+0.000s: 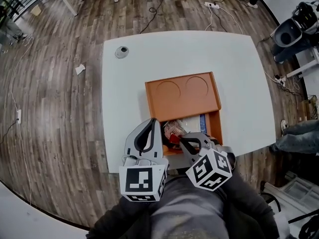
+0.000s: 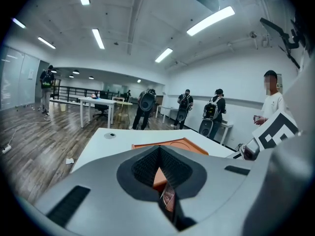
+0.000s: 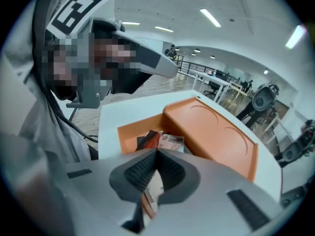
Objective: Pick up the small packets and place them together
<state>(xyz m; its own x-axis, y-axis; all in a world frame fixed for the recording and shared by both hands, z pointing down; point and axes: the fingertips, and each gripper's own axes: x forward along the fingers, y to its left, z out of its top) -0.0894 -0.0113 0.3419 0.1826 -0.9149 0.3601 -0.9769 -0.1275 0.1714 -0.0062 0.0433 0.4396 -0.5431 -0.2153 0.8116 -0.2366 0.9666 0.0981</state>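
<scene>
Left gripper view shows the left tongs (image 2: 158,152) pressed together on a small packet (image 2: 168,196). The right tongs (image 3: 156,154) pinch another packet (image 3: 150,198) above loose packets (image 3: 167,141) lying in the open near compartment of an orange tray (image 1: 182,91). The tray sits at the near edge of the white tabletop (image 1: 239,83), with a wood-plank floor (image 1: 60,108) around it in a wide, strip-lit office.

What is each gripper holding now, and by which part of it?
Left gripper: a small packet, pinched between the pads. Right gripper: a second packet, pinched likewise. Which part cannot be told.
</scene>
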